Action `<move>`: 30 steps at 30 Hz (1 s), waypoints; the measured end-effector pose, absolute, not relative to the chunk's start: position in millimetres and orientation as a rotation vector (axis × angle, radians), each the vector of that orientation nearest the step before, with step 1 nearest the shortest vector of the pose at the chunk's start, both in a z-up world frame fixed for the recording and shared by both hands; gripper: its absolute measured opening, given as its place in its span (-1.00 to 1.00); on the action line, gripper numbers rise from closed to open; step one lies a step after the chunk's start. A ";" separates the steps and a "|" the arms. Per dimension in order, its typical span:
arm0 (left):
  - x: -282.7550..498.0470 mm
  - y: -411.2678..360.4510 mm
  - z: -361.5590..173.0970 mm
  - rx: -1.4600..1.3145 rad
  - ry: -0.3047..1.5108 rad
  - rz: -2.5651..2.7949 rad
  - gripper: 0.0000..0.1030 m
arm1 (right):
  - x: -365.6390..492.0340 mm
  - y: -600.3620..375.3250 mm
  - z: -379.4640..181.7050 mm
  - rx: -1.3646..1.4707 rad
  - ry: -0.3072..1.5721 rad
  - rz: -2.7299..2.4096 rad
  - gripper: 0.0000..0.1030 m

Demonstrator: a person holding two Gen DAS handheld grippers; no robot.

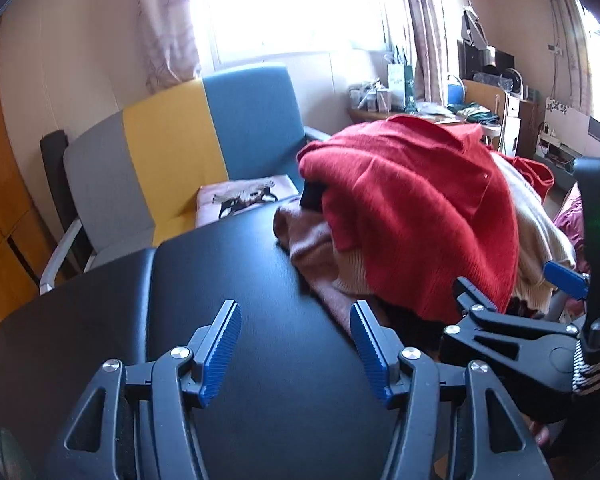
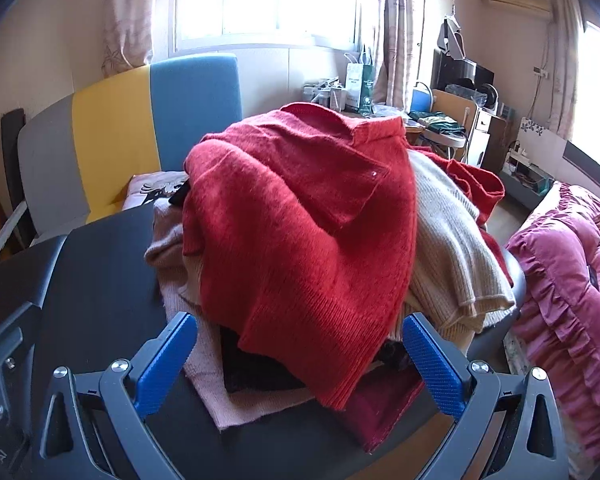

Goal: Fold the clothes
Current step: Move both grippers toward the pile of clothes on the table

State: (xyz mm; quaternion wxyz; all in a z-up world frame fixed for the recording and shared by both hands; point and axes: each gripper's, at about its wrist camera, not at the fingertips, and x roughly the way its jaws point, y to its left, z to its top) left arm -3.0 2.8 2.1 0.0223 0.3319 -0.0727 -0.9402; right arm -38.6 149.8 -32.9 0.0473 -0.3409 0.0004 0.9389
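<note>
We see a heap of clothes on a black table (image 1: pixel 260 280), topped by a red sweater (image 2: pixel 300 216). Under it lie a cream knit (image 2: pixel 452 248) on the right, a pale pink garment (image 2: pixel 172 276) on the left, a dark garment (image 2: pixel 252 368) and a maroon piece (image 2: pixel 384 404) at the near edge.

In the right wrist view the right tongs (image 2: pixel 300 364) stand wide open, the blue pads (image 2: pixel 164 364) set either side of the near hem of the red sweater; the heap sits just beyond and between them. We cannot tell whether either pad touches cloth.

In the left wrist view the left tongs (image 1: pixel 296 352) are also open and empty, over bare table; the heap lies far and to the right of them, the pink garment's near edge just beside the right pad. The right tongs appear here at the right edge, pointing left toward the heap's near side.

Hard to read: the lower layers are mostly covered by the red sweater, so we cannot make out their shapes. The dark garment is in shadow. The left view is slightly blurred.

Pose: both tongs are held low over the table, pointing toward the far side. A striped cuff (image 1: pixel 592 368) shows by the right tongs; the hands are otherwise out of view.

Beyond the table stands a grey, yellow and blue chair (image 1: pixel 180 140); a pink ruffled quilt (image 2: pixel 572 280) lies to the right.
</note>
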 end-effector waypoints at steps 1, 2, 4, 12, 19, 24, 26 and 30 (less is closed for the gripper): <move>-2.0 0.6 1.9 1.024 -0.208 -2.915 0.12 | -36.8 150.3 -33.2 -1.046 0.012 2.882 1.00; 0.7 -4.2 1.0 1.015 -0.179 -2.918 0.12 | -35.0 150.8 -33.4 -1.053 0.023 2.900 1.00; 7.6 -14.8 -5.9 1.009 -0.123 -2.922 0.13 | -31.4 151.9 -33.9 -1.065 0.045 2.935 1.00; -12.6 -41.3 -62.9 1.270 -0.115 -2.766 0.13 | -17.0 156.0 -35.9 -1.115 0.139 3.076 1.00; 5.7 -90.1 -124.6 1.465 0.009 -2.672 0.13 | -25.6 172.4 -23.0 -1.101 0.250 3.192 1.00; 21.8 -111.6 -142.8 1.453 0.053 -2.669 0.31 | -69.4 190.8 -4.3 -1.034 0.333 3.225 1.00; 27.5 -116.2 -143.7 1.437 0.068 -2.680 0.50 | -95.4 196.5 1.8 -1.015 0.370 3.220 1.00; 21.1 -122.9 -145.5 1.423 0.083 -2.689 0.69 | -148.4 191.2 4.3 -1.059 0.401 3.197 1.00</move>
